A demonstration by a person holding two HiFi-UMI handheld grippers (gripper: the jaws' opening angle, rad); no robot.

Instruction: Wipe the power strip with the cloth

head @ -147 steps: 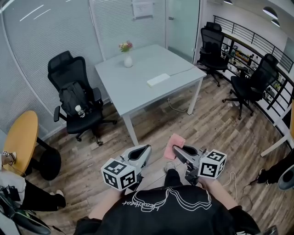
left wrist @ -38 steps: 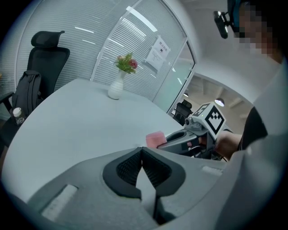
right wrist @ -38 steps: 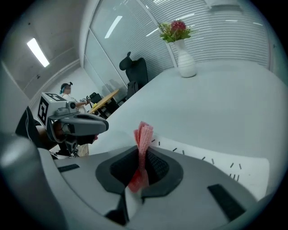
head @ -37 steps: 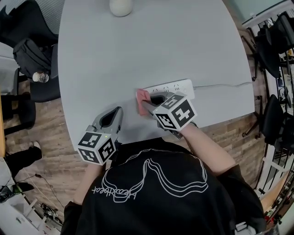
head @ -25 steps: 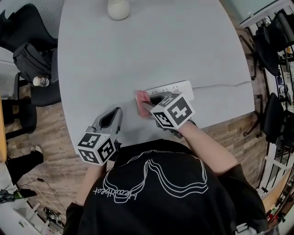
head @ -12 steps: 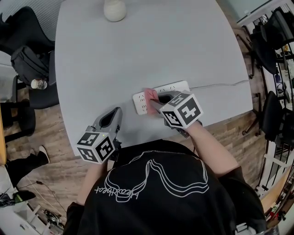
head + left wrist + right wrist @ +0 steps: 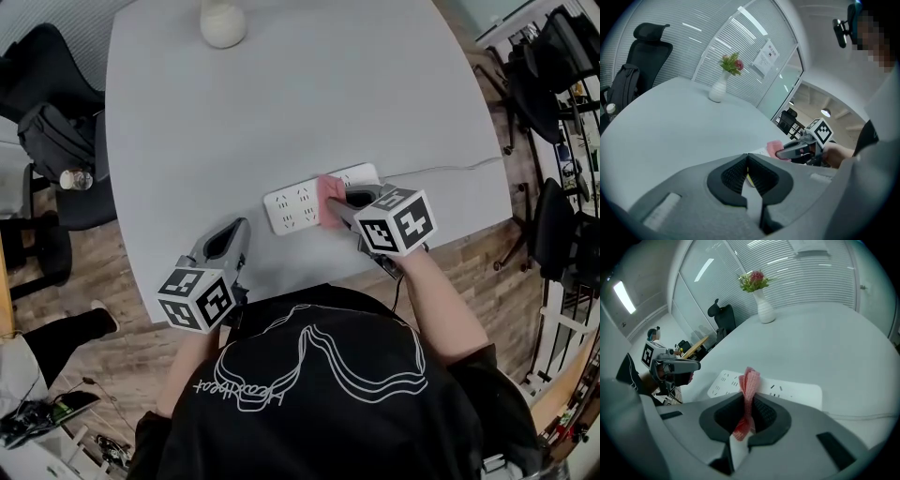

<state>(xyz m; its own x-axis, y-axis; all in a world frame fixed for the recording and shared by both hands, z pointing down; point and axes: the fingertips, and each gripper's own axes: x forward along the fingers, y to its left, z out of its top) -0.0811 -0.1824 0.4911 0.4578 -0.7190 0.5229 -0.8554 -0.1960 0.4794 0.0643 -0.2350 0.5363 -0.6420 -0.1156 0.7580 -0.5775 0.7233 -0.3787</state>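
table: grey-white rectangular table top (image 7: 281,94). The power strip lies flat near its front edge, in front of the person. A hard push towards that edge could slide the strip off.
power strip: white flat plastic multi-socket power strip (image 7: 295,206), long side running left-right. Nothing holds it down, so drag from the cloth could skid or turn it instead of cleaning it. Its right part is hidden under the cloth and right gripper in the head view.
left gripper: grey two-jaw left gripper with a marker cube (image 7: 230,242), off the strip to its front left. Jaws pressed together with nothing between them. Not bracing the strip, which adds to the skid risk.
right gripper: matching grey right gripper (image 7: 339,202), over the middle-right of the strip. Jaws pinch the cloth.
cloth: small pink woven cloth (image 7: 749,385), bunched upright in the pinch. Only a narrow edge meets the strip, so it could miss areas or pull out of the jaws. Cannot tell whether it actually touches.
cable: thin white cable (image 7: 441,169) runs right from the strip to the table edge. It could snag or tug. The plug end is out of view.
sockets: too small to tell whether they are clean.
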